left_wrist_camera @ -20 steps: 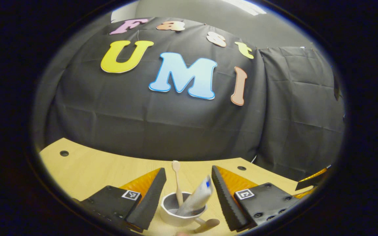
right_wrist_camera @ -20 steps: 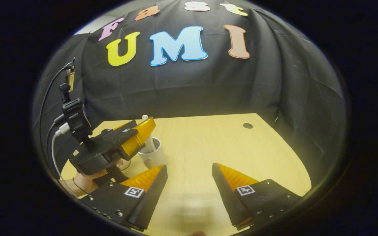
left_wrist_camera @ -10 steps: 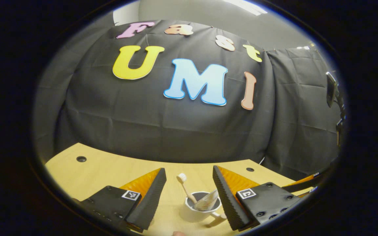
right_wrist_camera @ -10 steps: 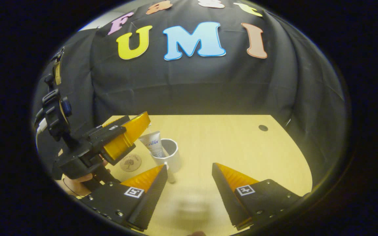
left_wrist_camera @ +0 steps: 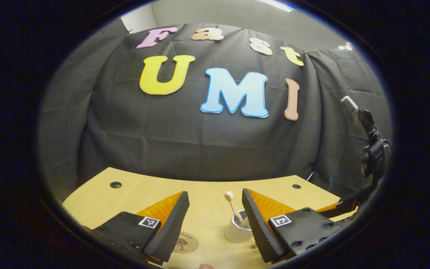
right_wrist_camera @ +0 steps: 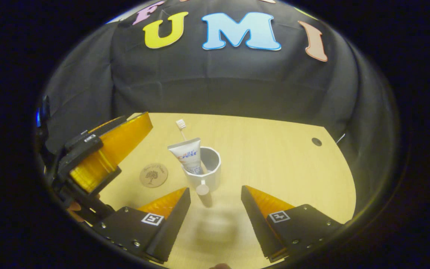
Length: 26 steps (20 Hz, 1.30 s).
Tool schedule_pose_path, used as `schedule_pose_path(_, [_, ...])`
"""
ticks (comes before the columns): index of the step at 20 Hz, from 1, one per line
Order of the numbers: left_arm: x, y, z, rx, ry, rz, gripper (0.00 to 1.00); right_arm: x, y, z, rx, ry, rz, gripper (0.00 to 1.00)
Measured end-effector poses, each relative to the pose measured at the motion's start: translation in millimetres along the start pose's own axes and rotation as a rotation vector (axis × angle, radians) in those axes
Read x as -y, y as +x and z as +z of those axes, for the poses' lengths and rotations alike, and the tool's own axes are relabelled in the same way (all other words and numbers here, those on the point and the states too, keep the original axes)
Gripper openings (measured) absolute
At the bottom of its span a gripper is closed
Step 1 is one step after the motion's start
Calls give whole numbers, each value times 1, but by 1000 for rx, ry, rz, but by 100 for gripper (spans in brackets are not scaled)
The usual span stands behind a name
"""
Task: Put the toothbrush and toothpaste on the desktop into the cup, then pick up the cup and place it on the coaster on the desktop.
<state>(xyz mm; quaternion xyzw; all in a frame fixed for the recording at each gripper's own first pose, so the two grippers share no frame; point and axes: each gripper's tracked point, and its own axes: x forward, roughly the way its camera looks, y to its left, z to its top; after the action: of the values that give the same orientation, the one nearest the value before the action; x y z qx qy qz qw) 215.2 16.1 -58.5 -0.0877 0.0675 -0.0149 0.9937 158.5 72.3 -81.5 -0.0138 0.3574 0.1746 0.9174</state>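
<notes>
A white cup (right_wrist_camera: 209, 172) stands upright on the wooden table (right_wrist_camera: 274, 160), its handle turned toward my right gripper (right_wrist_camera: 215, 203). A white toothpaste tube (right_wrist_camera: 187, 156) and a toothbrush (right_wrist_camera: 181, 125) stick up out of it. A round wooden coaster (right_wrist_camera: 154, 175) lies flat just left of the cup, apart from it. My right gripper is open, a short way in front of the handle. My left gripper (left_wrist_camera: 215, 203) is open and holds nothing; the cup (left_wrist_camera: 235, 233) sits ahead, half hidden by its right finger, with the toothbrush (left_wrist_camera: 230, 197) above and the coaster (left_wrist_camera: 185, 243) between the fingers.
The left gripper (right_wrist_camera: 106, 149) and the hand holding it hover over the table's left side, beside the coaster. The right gripper (left_wrist_camera: 343, 207) with its camera mount stands at the table's right edge. Small round holes (left_wrist_camera: 115, 184) (right_wrist_camera: 316, 141) mark the tabletop. Black cloth closes the back.
My left gripper has drawn back and to the left, away from the cup, leaving the toothpaste in it. My right gripper has swung toward the cup, which now sits centred ahead of it.
</notes>
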Motion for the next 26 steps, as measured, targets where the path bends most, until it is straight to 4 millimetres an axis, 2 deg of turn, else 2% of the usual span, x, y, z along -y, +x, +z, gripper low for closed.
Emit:
schedule_pose_path(4, [-6,-20,6,-2,-15,20,91,-9,22,-13,-119,-42,16,86])
schedule_pose_path(7, [-17,-30,6,-10,-32,43,91,-10,32,-17,-176,-56,10,87])
schedule_pose_path(10, [-31,-45,4,-23,-62,74,91,-13,53,-26,-301,-94,7,86])
schedule_pose_path(15, [-46,-57,0,-47,-64,98,91,-16,72,-30,-430,-150,-1,87])
schedule_pose_path(22, [-53,-69,-11,-81,-105,106,92,-16,99,-37,-549,-164,-10,88])
schedule_pose_path(24, [-56,-70,-15,-91,-113,115,92,-17,105,-35,-552,-153,-5,75])
schedule_pose_path(26, [-56,-71,-17,-101,-123,115,92,-15,103,-33,-568,-130,3,63])
